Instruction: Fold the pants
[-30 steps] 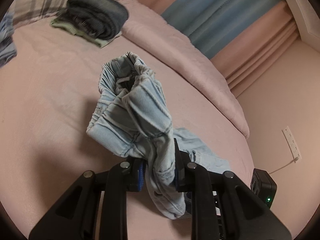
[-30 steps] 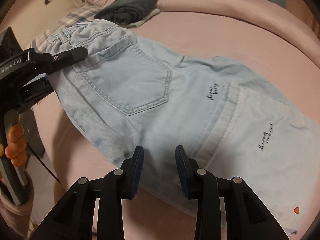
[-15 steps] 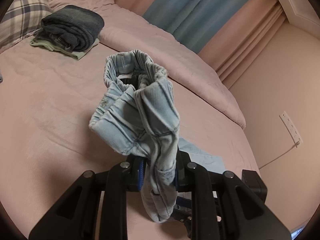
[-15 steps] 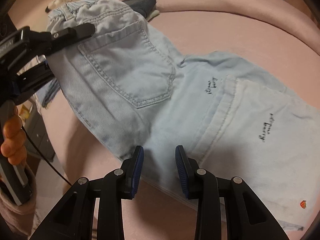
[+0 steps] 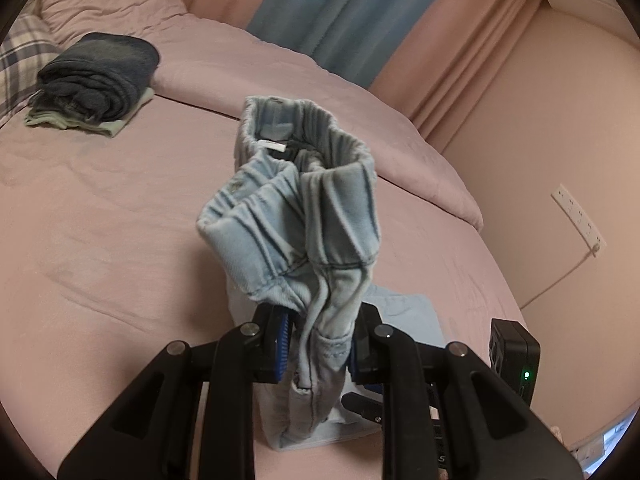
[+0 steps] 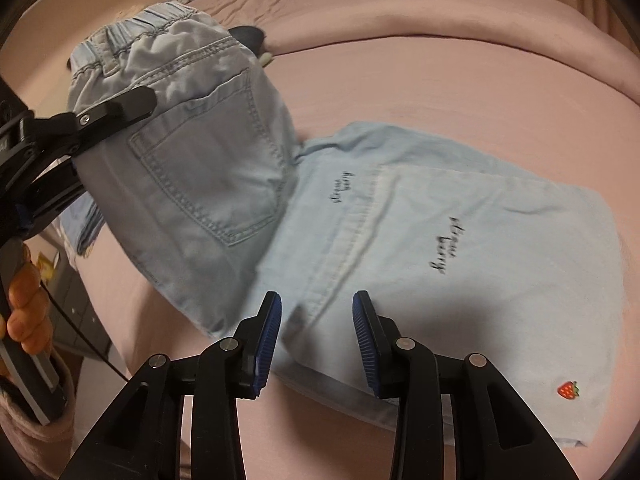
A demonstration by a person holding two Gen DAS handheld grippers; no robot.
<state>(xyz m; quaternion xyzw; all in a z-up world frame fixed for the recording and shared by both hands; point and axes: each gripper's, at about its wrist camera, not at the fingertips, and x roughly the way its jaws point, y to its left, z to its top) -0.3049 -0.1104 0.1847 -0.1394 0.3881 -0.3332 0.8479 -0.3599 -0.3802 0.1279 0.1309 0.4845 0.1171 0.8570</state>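
Note:
Light blue denim pants (image 6: 420, 248) lie on the pink bed, legs flat with black script and a small strawberry mark. My left gripper (image 5: 320, 344) is shut on the bunched elastic waistband (image 5: 304, 208) and holds it up off the bed; it also shows in the right wrist view (image 6: 76, 148), lifting the waist and back pocket (image 6: 208, 184). My right gripper (image 6: 316, 332) is open and empty, hovering just above the near edge of the pants' legs.
A stack of folded dark clothes (image 5: 96, 76) sits at the far left of the bed (image 5: 100, 240), by a plaid pillow (image 5: 20, 64). A rolled pink duvet (image 5: 320, 96) lines the far side. Curtains and a wall socket (image 5: 576, 216) stand beyond.
My left gripper has lifted the waistband higher and carried it over toward the legs. My right gripper has stayed open, shifting slightly along the pants' edge.

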